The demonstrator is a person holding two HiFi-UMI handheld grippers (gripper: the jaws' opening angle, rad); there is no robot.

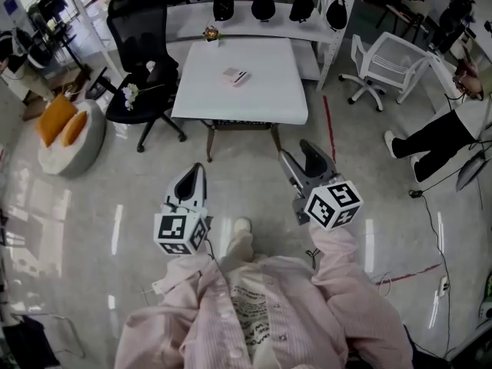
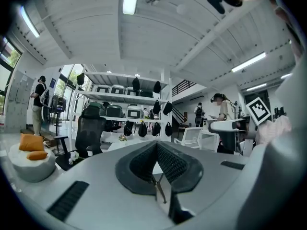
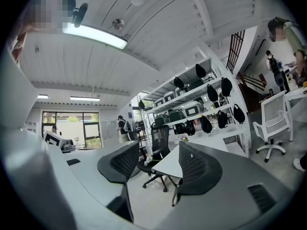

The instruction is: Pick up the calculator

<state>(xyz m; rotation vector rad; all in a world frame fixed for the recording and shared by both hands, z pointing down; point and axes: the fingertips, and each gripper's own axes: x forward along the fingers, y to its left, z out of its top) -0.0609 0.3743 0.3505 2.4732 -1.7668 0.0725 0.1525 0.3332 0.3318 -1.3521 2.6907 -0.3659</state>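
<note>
We're not at the table [image 1: 196, 108] yet. Both grippers hang over the floor, well short of it. The calculator [image 1: 236, 76] lies flat near the middle of the tabletop. At least we think that pinkish slab is it, since it's tiny in the head view.

The right gripper [image 1: 298, 154] has its jaws spread wide with nothing between them. The left gripper [image 1: 194, 174] is pressed together and empty.

Biggest worry is that it's a flat thing on a smooth top. Come in too level and a jaw probably just shoves it toward an edge. Too steep and the tips hit the top and it squirts out. The black chair [image 1: 142, 60] crowds the table's left side too, so we could snag it walking in.
</note>
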